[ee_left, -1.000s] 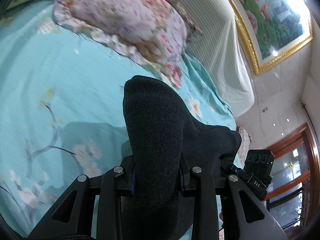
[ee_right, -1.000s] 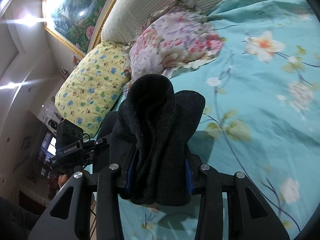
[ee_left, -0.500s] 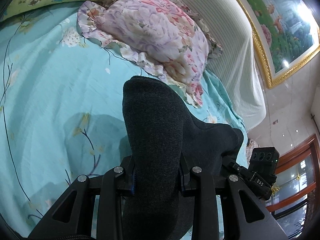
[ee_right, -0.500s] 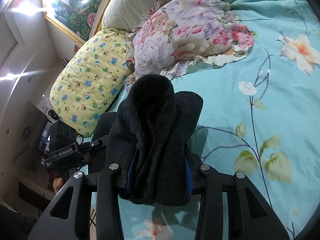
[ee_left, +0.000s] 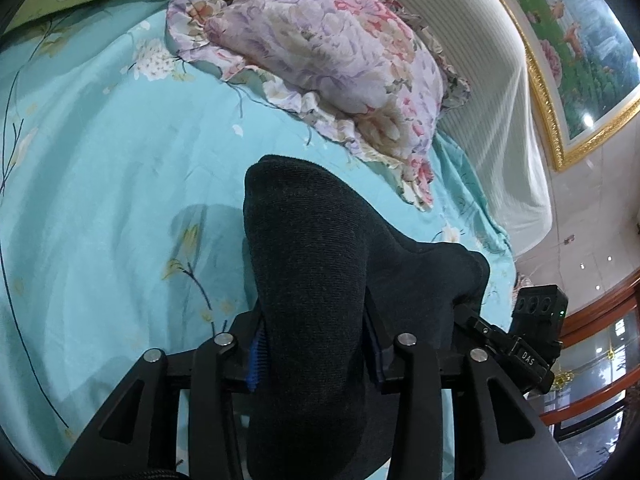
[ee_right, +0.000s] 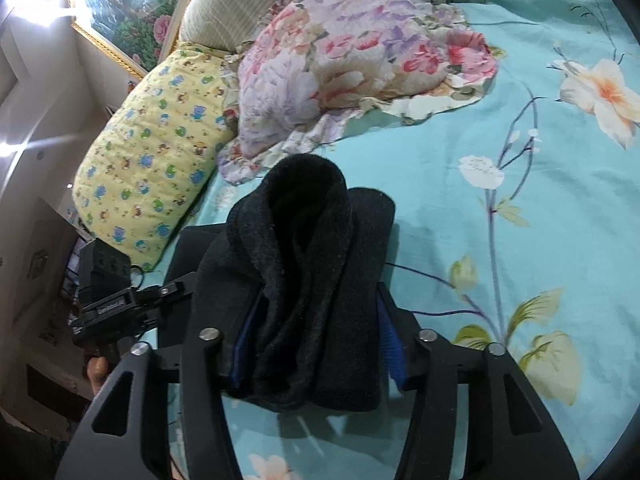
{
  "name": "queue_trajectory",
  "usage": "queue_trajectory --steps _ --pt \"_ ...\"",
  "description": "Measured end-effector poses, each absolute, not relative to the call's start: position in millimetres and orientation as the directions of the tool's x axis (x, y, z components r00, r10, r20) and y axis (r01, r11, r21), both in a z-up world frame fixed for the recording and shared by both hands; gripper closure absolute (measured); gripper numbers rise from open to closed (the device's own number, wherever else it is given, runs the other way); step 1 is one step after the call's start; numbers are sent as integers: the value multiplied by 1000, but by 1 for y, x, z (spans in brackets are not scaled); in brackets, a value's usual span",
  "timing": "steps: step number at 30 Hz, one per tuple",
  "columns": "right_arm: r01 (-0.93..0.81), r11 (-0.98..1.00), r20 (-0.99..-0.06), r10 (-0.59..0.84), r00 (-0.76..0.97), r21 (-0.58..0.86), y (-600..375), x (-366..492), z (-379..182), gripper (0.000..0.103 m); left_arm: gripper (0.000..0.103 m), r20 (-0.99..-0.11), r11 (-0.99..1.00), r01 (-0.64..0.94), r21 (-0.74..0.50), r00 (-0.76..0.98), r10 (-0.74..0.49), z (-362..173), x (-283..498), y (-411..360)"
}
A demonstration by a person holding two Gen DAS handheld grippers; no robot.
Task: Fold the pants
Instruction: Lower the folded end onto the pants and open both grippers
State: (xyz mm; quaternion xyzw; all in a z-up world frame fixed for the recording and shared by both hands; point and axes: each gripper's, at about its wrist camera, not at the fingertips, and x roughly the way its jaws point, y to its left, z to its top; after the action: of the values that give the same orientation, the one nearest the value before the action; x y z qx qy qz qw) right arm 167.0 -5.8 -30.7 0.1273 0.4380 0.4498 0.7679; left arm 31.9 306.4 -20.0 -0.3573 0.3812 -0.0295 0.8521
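Observation:
The dark grey pants [ee_left: 308, 280] are bunched up between the fingers of my left gripper [ee_left: 314, 354], just above the turquoise bed sheet [ee_left: 100, 200]. Its jaws are opening, and the pads still touch the cloth on both sides. In the right wrist view another bunch of the same pants [ee_right: 308, 264], fleecy side out, sits between the fingers of my right gripper [ee_right: 316, 356]. Those jaws are opening too. Its blue right pad [ee_right: 390, 346] shows bare beside the cloth. The other gripper [ee_right: 104, 300] is at the left, with a hand under it.
A floral pillow [ee_left: 328, 52] lies ahead on the bed, and a yellow patterned pillow [ee_right: 152, 152] is beside it. Behind them stand a striped headboard [ee_left: 500, 100] and a gold-framed picture [ee_left: 580, 60]. The flowered sheet [ee_right: 540, 200] stretches away to the right.
Both grippers moved toward the pillows and slightly down with the pants. The jaws of both now stand wider, the right more so, and the cloth has spread out between them.

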Motion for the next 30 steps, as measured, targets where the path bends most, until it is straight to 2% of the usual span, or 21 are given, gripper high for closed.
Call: queue_trajectory --steps 3,5,8,15,23,30 --pt "-574 575 -567 794 219 583 -8 170 -36 37 50 -643 753 -242 -612 708 -294 -20 31 306" --pt "-570 586 -573 787 230 576 -10 170 -37 32 49 -654 766 -255 -590 707 -268 -17 30 304" --pt "-560 607 -588 771 243 564 -10 170 -38 22 39 -687 798 -291 -528 699 -200 -11 27 298" --pt "-574 645 -608 737 295 505 -11 158 -24 19 26 -707 813 -345 -470 698 -113 -2 13 290" --pt "-620 650 -571 735 366 439 -18 133 -3 12 22 -726 848 -385 -364 688 1 11 -10 273" --pt "-659 651 -559 727 399 377 -22 111 3 11 22 -746 879 -394 -270 662 67 11 -24 251"
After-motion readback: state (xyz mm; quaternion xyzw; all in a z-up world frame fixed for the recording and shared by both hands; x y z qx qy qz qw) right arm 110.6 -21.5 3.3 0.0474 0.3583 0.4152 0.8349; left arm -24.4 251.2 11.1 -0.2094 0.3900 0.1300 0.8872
